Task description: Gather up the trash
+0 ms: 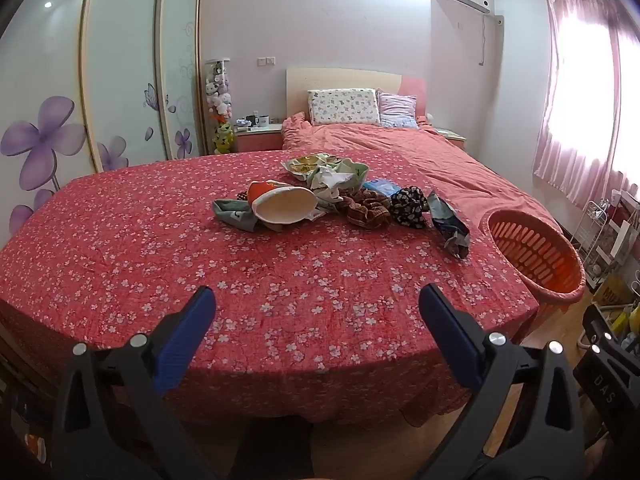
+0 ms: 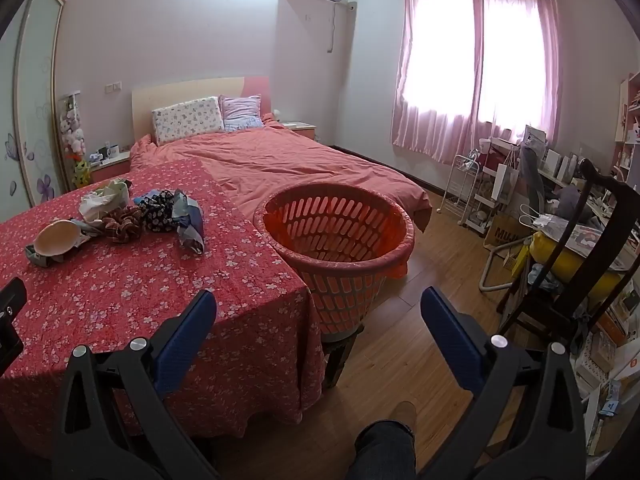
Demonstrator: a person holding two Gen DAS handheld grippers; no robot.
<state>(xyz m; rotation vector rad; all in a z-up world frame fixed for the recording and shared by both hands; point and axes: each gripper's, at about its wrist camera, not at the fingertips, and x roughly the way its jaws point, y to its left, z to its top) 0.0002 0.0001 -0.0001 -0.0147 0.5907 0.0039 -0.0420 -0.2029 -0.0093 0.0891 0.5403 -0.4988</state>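
A heap of litter lies mid-table on the red flowered cloth [image 1: 160, 248]: an orange-and-white paper bowl [image 1: 280, 202] on its side, a yellow snack packet [image 1: 306, 162], crumpled wrappers [image 1: 336, 176], a silvery blue packet [image 1: 448, 220], plus brown [image 1: 366, 208] and black dotted [image 1: 408, 206] scrunchies. The orange slatted basket [image 2: 340, 236] stands at the table's right edge. My left gripper [image 1: 316, 300] hovers open over the near table edge, well short of the heap. My right gripper [image 2: 318, 304] is open too, nothing between its fingers, in front of the basket.
Behind the table is a bed [image 2: 288, 164] with a pink quilt and pillows. A dark wooden chair [image 2: 580, 256], a white rack [image 2: 464, 188] and cluttered shelves fill the right side. Wooden floor [image 2: 420, 320] lies beside the basket; a person's leg [image 2: 384, 448] shows below.
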